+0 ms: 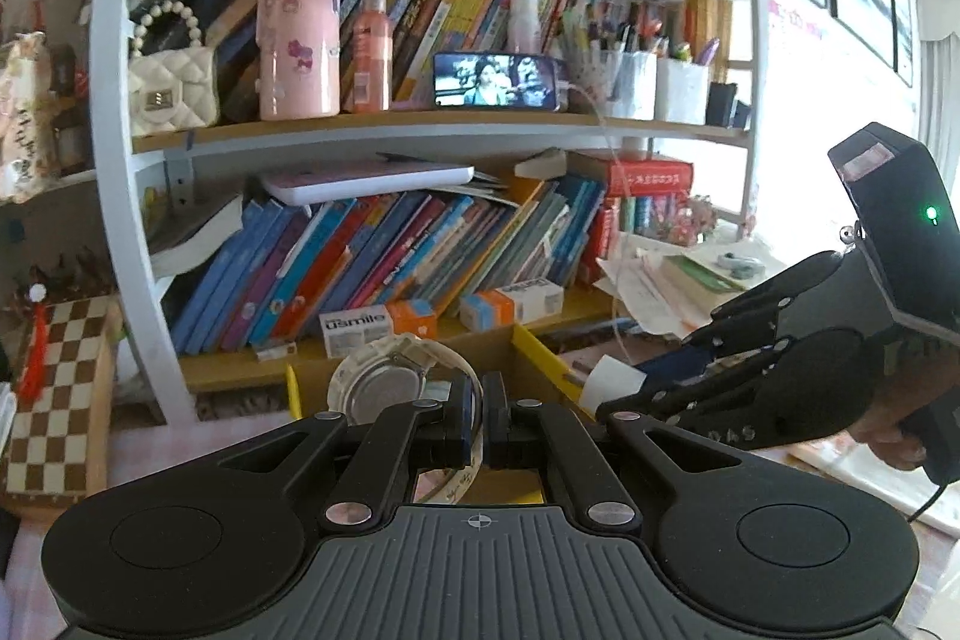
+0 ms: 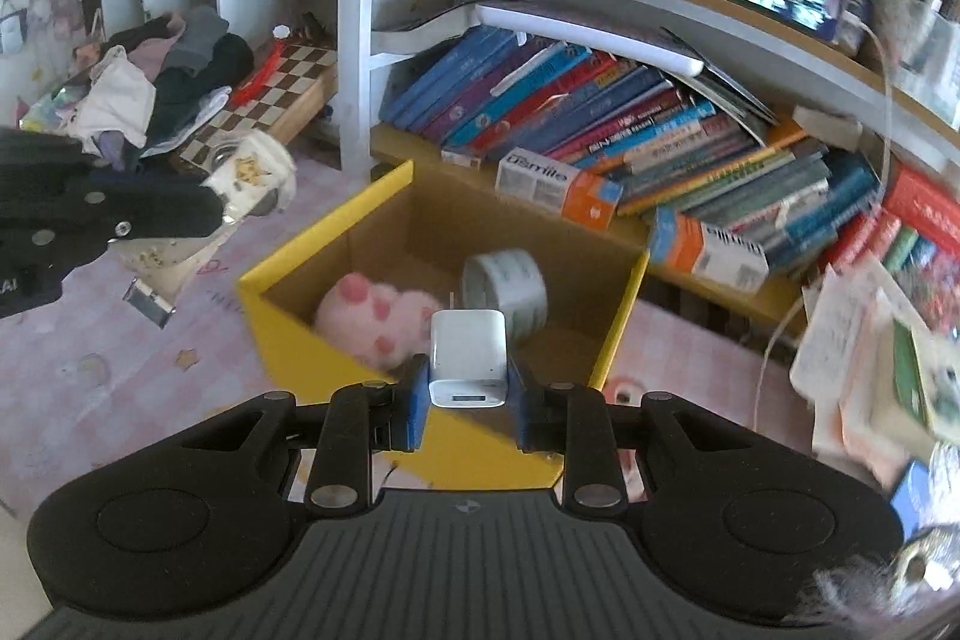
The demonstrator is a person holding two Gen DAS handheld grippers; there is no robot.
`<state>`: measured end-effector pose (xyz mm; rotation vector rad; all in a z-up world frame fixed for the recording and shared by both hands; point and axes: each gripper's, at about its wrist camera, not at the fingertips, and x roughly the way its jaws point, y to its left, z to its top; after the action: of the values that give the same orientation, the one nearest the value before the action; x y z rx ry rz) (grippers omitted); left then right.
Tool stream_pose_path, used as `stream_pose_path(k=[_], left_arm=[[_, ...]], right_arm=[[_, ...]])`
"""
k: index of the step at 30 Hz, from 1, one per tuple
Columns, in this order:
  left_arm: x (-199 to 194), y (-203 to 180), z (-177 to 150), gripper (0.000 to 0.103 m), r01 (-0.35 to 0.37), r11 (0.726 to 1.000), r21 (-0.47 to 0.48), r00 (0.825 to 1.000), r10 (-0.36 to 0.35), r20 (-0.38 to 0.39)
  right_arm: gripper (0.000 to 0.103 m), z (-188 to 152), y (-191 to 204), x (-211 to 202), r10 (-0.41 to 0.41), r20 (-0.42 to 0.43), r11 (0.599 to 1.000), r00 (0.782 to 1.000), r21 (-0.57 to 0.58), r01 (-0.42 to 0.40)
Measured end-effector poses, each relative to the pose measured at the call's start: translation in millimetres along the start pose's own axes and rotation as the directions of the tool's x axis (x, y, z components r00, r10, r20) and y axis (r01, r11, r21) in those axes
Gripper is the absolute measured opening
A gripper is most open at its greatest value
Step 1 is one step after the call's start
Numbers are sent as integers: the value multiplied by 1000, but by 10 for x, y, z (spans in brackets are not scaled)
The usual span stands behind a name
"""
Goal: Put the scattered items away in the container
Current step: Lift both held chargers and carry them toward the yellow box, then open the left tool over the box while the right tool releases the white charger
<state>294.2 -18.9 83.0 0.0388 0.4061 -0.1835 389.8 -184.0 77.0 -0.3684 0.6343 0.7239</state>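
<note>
My left gripper [image 1: 478,415] is shut on the strap of a white wristwatch [image 1: 384,379], held up in front of the yellow cardboard box [image 1: 540,349]. The watch also shows in the right wrist view [image 2: 249,175], in the left gripper's fingers [image 2: 150,217]. My right gripper [image 2: 468,400] is shut on a white charger plug [image 2: 468,364] above the near wall of the box [image 2: 300,250]. Inside the box lie a pink plush paw [image 2: 375,313] and a roll of tape [image 2: 507,286]. The right gripper shows at the right of the left wrist view [image 1: 618,403], holding the white plug [image 1: 609,379].
A bookshelf [image 1: 384,124] packed with books stands just behind the box. Toothpaste boxes [image 2: 555,187] lie on its bottom shelf. A chessboard [image 2: 270,88] and a clothes pile [image 2: 162,82] sit at the left. Papers [image 2: 864,340] are stacked at the right. The table has a pink cloth [image 2: 120,358].
</note>
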Motion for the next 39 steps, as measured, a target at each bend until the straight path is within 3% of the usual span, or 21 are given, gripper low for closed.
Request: stream_pose_path(k=[8,17,23,27,39], left_arm=[[690,59,153,2,30,999,-32,995,-33,-95],[1276,80,30,2,77,988,-134,966,-107,-234],[1565,141,-127,2,81,967,-240,935,-157,-318],[1695,172,-244,3,82,948,-306,910,-197,-365],[1908,175,-360,3,51,950,-308,876,-191,-443]], right_arm=[[25,225,-300,747,44,-125,997,991,-52,-51],[25,232,-501,1399,118,-311,987,943,-71,-146],[25,215,-477,1561,143,-355,972,924,-126,-199],[25,239,-422,1618,114,-363,956,925,-214,-202],[21,128,-328,1774,129,-415,913,901,-305,-272]])
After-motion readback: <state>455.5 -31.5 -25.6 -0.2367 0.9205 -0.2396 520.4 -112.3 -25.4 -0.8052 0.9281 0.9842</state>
